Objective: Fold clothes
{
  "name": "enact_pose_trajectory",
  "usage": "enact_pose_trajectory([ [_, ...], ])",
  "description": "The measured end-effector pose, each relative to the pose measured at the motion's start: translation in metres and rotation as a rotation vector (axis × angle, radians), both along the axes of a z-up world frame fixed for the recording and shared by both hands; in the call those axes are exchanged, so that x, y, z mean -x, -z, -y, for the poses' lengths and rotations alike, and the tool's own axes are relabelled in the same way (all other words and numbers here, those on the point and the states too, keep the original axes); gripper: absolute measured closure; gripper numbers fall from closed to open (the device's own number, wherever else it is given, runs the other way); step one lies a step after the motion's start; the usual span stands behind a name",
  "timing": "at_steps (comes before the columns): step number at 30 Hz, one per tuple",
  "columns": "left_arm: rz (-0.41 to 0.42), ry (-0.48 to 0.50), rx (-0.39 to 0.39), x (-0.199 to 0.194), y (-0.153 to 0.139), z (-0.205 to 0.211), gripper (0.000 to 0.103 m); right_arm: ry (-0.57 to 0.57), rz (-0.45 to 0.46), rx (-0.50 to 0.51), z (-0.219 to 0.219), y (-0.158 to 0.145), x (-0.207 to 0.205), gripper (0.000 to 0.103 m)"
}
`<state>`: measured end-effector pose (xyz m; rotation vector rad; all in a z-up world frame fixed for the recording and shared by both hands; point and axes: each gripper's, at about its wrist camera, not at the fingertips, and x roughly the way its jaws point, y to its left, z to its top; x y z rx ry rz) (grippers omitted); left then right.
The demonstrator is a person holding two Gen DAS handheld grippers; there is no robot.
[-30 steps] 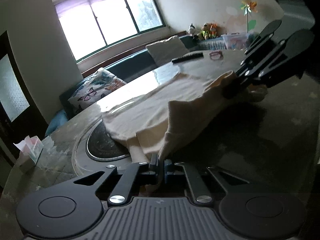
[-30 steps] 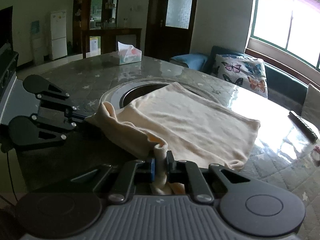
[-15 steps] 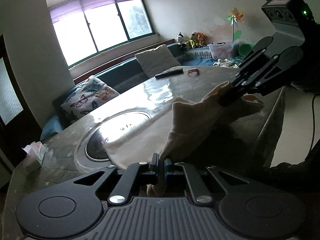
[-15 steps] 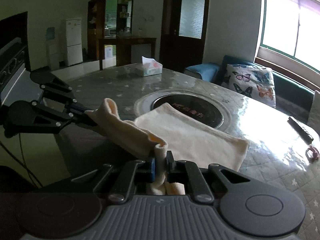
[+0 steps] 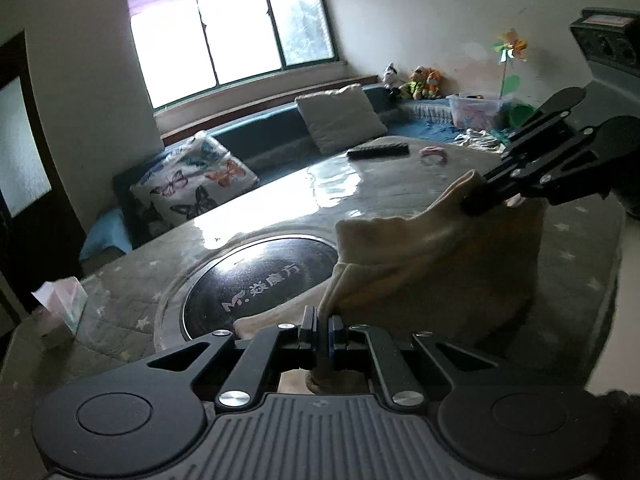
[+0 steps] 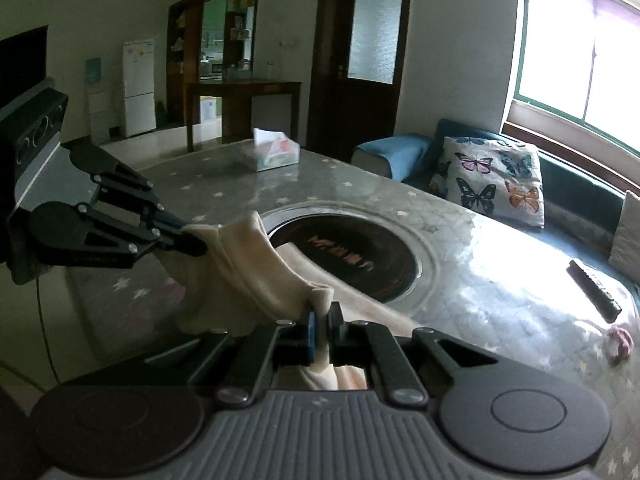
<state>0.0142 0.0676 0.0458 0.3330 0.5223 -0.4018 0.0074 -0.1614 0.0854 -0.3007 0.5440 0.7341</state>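
Both grippers hold the cloth up by its top edge

The left gripper [image 5: 320, 330] and right gripper [image 6: 320, 322] each pinch a corner of the cream cloth [image 5: 436, 264]. The held edge runs straight between them; the rest hangs down beside the dark ring [image 5: 256, 280], its bottom touching the table [image 6: 480, 280].

A round worktop [image 5: 384, 184] with a star-patterned cover has a dark glass disc [image 5: 260, 280] at its centre. On it lie a tissue box [image 6: 276, 154], a remote control [image 5: 378, 149] and a pink hair tie [image 5: 433, 153]. A butterfly cushion [image 6: 494, 180] leans on the sofa [image 5: 256, 140] under the window [image 5: 232, 36].
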Motion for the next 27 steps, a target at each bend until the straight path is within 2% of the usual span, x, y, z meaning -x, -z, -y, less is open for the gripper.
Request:
enact_pose_trajectory([
  [6,-0.059,-0.013,-0.005,-0.051,0.015,0.001,0.097,0.037,-0.046,0.017,-0.009,0.015,-0.053,0.098],
  [12,-0.154,-0.050,0.018,-0.097,0.033,-0.005,0.097,0.079,-0.091,0.033,-0.018,0.035,-0.106,0.098],
  [16,-0.200,-0.098,0.021,-0.117,0.050,-0.011,0.089,0.125,-0.106,0.036,-0.025,0.057,-0.131,0.097],
  [17,-0.210,-0.113,0.024,-0.121,0.054,-0.012,0.083,0.145,-0.113,0.030,-0.023,0.060,-0.134,0.096],
  [21,-0.209,-0.179,0.027,-0.129,0.060,-0.023,0.083,0.224,-0.141,0.005,-0.013,0.073,-0.148,0.093],
  [25,-0.210,-0.224,0.047,-0.130,0.060,-0.035,0.083,0.258,-0.184,-0.046,0.005,0.070,-0.143,0.091],
  [27,-0.205,-0.231,0.065,-0.129,0.055,-0.038,0.083,0.245,-0.200,-0.062,0.012,0.068,-0.136,0.079],
])
